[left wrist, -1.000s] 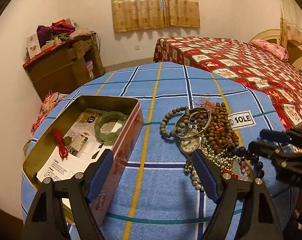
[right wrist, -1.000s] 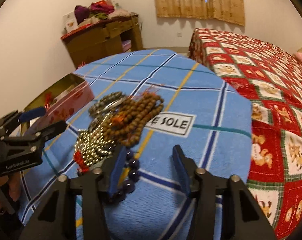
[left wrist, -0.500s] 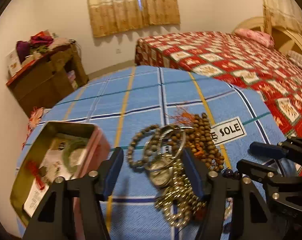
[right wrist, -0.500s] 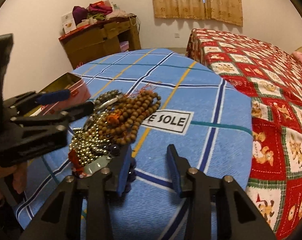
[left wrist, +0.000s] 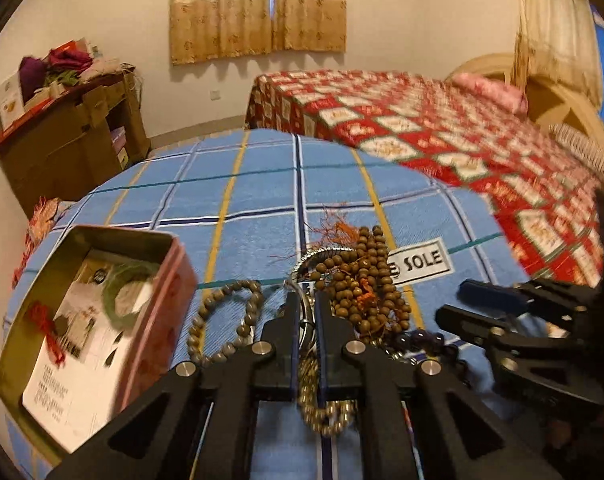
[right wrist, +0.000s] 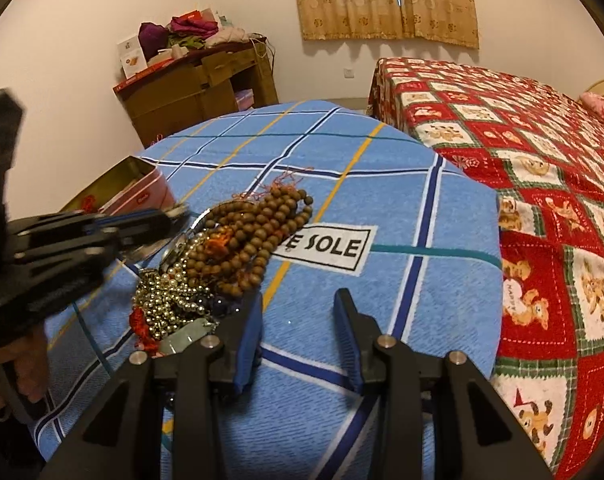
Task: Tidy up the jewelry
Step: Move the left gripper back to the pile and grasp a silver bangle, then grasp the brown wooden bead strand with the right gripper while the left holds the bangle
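A heap of jewelry lies on the blue checked table: brown wooden beads (left wrist: 362,284) (right wrist: 258,232), a grey-green bead bracelet (left wrist: 222,320), small gold beads (right wrist: 170,300), dark purple beads (left wrist: 426,338) and a silver bangle (left wrist: 322,256). My left gripper (left wrist: 306,312) is shut on the silver bangle and watch in the heap; it also shows in the right wrist view (right wrist: 158,220). My right gripper (right wrist: 298,320) is open and empty just right of the heap; the left wrist view shows it at the right (left wrist: 458,300).
An open tin box (left wrist: 102,304) (right wrist: 142,188) with papers, a green jade bangle (left wrist: 122,292) and a red cord (left wrist: 46,328) sits left of the heap. A "SOLE" label (right wrist: 326,246) lies right of it. A red quilted bed (right wrist: 522,160) and wooden cabinet (right wrist: 198,88) stand beyond.
My left gripper moved from beside the tin box onto the heap and closed on the silver bangle and watch. My right gripper stayed open beside the heap.
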